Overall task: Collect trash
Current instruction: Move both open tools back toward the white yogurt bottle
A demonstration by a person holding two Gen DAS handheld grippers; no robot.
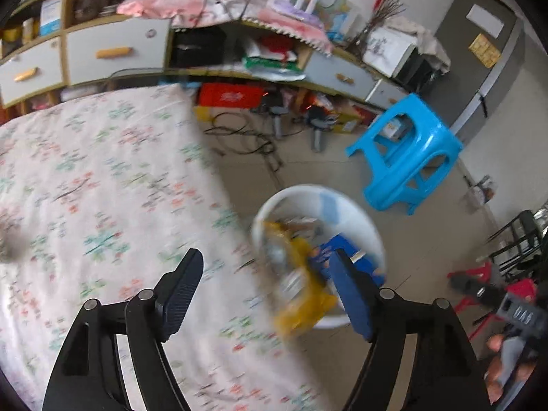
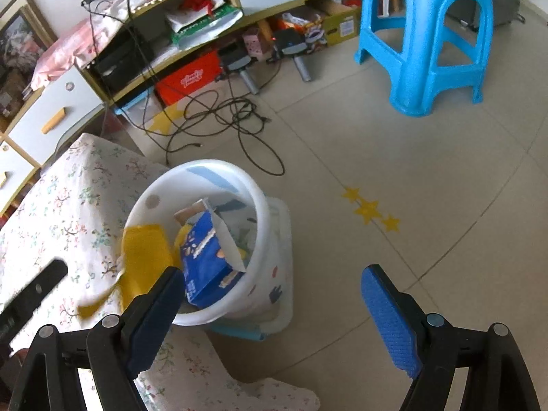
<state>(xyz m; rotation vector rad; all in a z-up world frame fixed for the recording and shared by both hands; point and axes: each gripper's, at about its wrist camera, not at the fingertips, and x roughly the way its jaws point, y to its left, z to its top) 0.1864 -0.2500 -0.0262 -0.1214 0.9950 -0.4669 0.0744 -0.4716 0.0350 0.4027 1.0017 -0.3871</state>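
Note:
A white bin (image 2: 263, 205) stands on the floor against the table with the floral cloth (image 1: 85, 188). In it lie a blue carton (image 2: 209, 260) and other wrappers. A yellow wrapper (image 2: 144, 253) hangs blurred over the bin's near rim, touching no finger. My left gripper (image 1: 270, 294) is open and empty above the table edge, next to the bin (image 1: 359, 212) and the yellow wrapper (image 1: 301, 311). My right gripper (image 2: 274, 311) is open and empty just right of the bin, over the floor.
A blue plastic stool (image 2: 428, 34) stands on the tiled floor beyond the bin. Black cables (image 2: 222, 116) trail across the floor in front of a low cluttered shelf unit (image 2: 191, 44). A clear container with a blue lid (image 2: 274, 325) sits beside the bin's base.

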